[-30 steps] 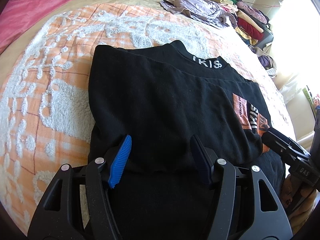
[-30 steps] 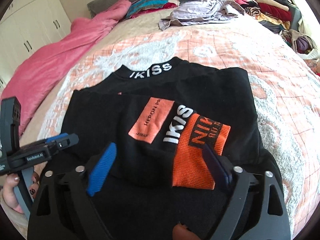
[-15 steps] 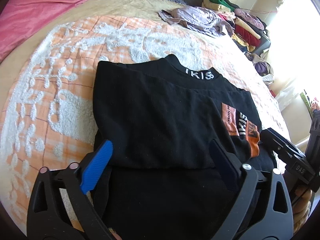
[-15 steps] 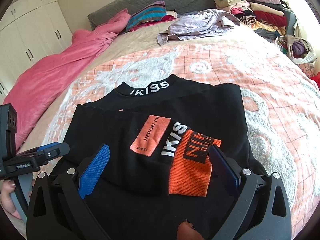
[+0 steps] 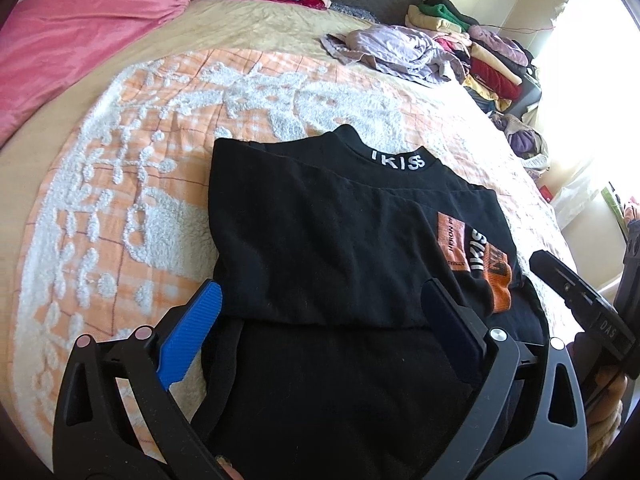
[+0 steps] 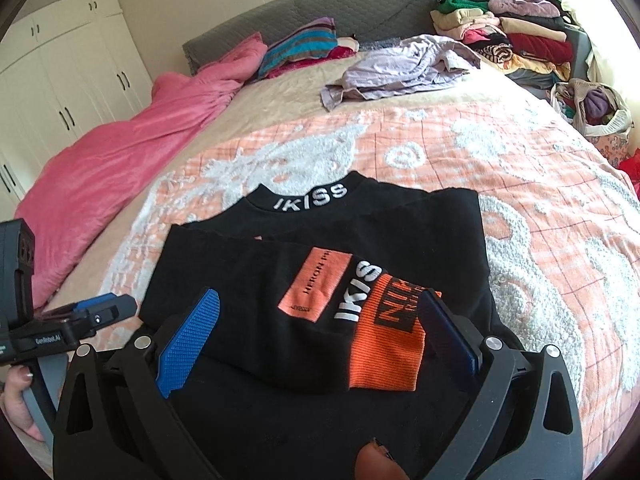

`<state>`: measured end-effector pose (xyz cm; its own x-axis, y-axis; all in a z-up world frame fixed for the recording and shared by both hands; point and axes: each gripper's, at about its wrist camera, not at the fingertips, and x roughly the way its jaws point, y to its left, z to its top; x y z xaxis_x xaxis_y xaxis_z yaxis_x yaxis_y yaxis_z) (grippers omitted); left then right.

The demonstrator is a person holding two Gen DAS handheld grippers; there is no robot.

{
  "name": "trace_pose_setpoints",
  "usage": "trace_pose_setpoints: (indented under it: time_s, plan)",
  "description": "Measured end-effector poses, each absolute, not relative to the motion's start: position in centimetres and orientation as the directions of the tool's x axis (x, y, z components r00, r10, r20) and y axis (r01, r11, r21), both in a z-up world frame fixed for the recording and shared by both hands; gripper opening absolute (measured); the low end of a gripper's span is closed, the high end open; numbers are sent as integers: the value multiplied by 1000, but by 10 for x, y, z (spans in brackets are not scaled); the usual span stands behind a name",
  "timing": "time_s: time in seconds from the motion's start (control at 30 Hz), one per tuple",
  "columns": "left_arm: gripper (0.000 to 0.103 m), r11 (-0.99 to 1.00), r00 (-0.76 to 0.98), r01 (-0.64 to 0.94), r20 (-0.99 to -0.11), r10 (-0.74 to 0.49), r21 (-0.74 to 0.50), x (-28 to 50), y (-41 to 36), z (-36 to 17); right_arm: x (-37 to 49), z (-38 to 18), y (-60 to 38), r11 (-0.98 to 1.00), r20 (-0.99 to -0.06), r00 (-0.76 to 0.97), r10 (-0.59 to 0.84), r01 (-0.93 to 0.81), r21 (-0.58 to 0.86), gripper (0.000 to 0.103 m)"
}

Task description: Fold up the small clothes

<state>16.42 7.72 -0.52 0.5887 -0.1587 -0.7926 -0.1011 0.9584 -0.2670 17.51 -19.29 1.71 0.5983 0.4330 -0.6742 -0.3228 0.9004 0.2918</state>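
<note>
A black sweatshirt [image 5: 320, 232] with a white "IKISS" collar and orange sleeve patches lies folded on the bed, its sleeves laid across the body; it also shows in the right wrist view [image 6: 320, 280]. My left gripper [image 5: 320, 332] is open above the near left part of the garment, holding nothing. My right gripper [image 6: 320, 332] is open above the orange cuff [image 6: 388, 348] at the near right. Each gripper shows at the edge of the other's view.
An orange and white fleecy blanket [image 5: 120, 200] covers the bed under the sweatshirt. A pink duvet [image 6: 120, 152] lies at the far left. A crumpled lilac garment [image 6: 400, 68] and a stack of folded clothes [image 6: 520, 36] are at the far right.
Both grippers opened wider and drew back and up from the sweatshirt. The garment stays as folded.
</note>
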Motion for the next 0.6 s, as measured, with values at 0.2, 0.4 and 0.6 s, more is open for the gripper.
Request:
trace_pose_setpoints:
  time_s: [0.2,0.4,0.6]
  plan:
    - [93,962,607,-92,-780,-151,-258,152,78,6,158,24,-202,897,-647,621,443,-310,317,99]
    - [93,963,619,-85,-771,-148,-254,136,79,12,133,28,-211,886,-636,618,462,-298,354,99]
    - [93,966,622,-82,-770,-142,-245,125,83,15,113,37,-213,891,-622,640,452,-294,345,99]
